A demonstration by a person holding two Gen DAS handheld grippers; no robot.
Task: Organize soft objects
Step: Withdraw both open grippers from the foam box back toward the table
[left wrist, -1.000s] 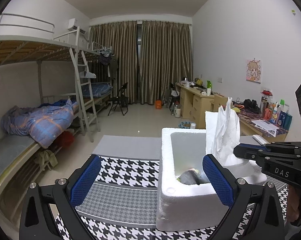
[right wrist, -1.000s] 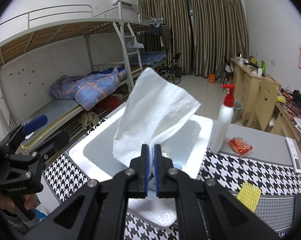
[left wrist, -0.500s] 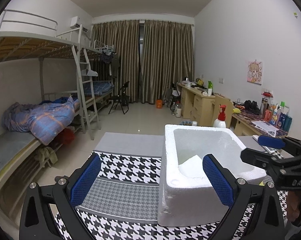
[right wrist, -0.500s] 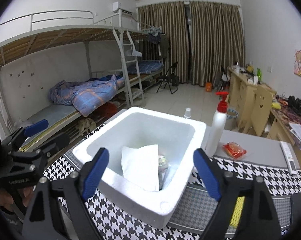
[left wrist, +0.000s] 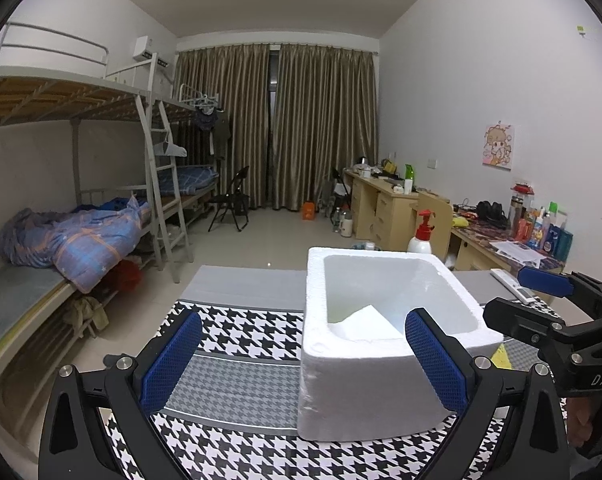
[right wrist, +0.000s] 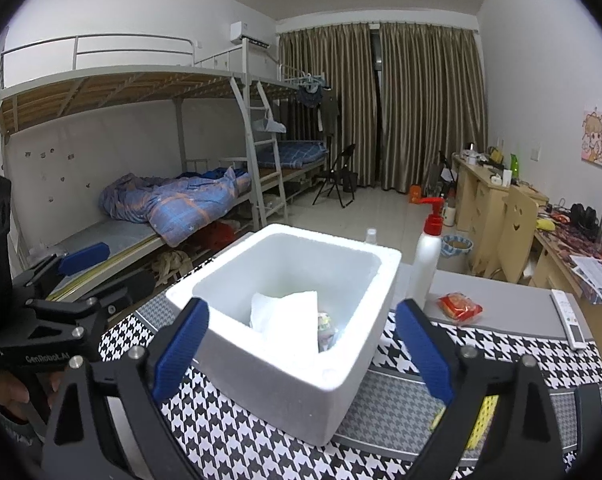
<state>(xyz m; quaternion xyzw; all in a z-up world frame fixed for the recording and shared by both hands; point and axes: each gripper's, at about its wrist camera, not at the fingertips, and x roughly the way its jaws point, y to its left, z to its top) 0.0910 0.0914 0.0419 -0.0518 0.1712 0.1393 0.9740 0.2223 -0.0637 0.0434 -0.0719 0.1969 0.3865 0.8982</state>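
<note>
A white foam box (right wrist: 297,360) stands on the houndstooth table mat; it also shows in the left wrist view (left wrist: 365,376). A white tissue (right wrist: 289,320) lies inside it, next to a small colourful soft item (right wrist: 325,326). The tissue's corner shows in the left wrist view (left wrist: 365,322). My right gripper (right wrist: 301,354) is open and empty, just in front of the box. My left gripper (left wrist: 305,360) is open and empty, at the box's left front. A yellow sponge (right wrist: 481,420) lies on the mat to the right of the box.
A white pump bottle with a red top (right wrist: 425,260) stands behind the box. A red packet (right wrist: 459,306) and a white remote (right wrist: 569,322) lie on the grey table part. Bunk beds (left wrist: 61,240) are left, desks (left wrist: 385,204) right.
One second ago my right gripper was shut on the tissue above the box. It opened, the tissue dropped into the box, and the gripper drew back.
</note>
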